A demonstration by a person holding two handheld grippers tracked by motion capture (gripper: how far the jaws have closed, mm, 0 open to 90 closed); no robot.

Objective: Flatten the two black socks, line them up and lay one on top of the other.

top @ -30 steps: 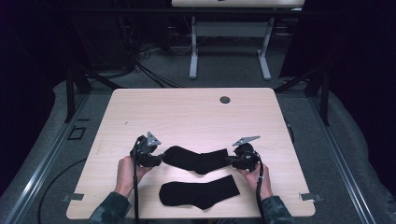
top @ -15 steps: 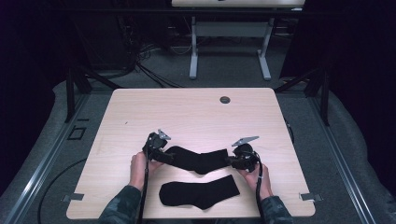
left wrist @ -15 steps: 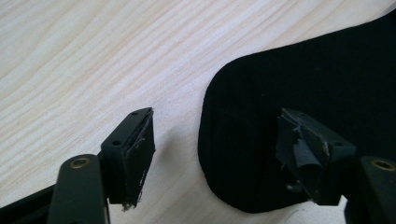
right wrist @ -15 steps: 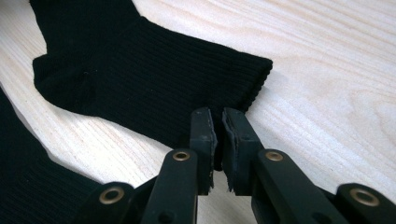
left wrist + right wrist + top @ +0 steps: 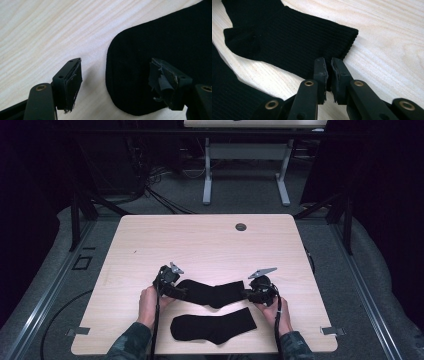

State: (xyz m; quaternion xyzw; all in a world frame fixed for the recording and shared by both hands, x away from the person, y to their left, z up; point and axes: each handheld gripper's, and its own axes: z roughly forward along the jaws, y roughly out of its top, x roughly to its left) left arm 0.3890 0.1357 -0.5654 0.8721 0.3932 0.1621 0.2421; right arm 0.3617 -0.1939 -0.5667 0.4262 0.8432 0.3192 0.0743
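On the pale wooden table (image 5: 210, 240) we see two black socks lying flat, one behind the other, near the person's edge. The near sock (image 5: 212, 327) lies alone by the front edge, touched by neither tool. The far sock (image 5: 212, 291) stretches sideways between the two grippers, toe to our left, cuff to our right, slightly bent at the heel.

We see the left gripper (image 5: 175, 289) at the toe end. In the left gripper view its jaws stand wide apart and grip nothing; the rounded toe (image 5: 140, 75) lies flat on the wood between them, one pad (image 5: 73, 81) over bare table, the other over the fabric.

The right gripper (image 5: 252, 292) sits at the cuff end. In the right gripper view its jaws are pressed nearly together on the ribbed cuff edge (image 5: 332, 42), pinching the corner of the fabric.

A small round dark grommet (image 5: 241, 226) sits near the far edge, well apart from the socks.
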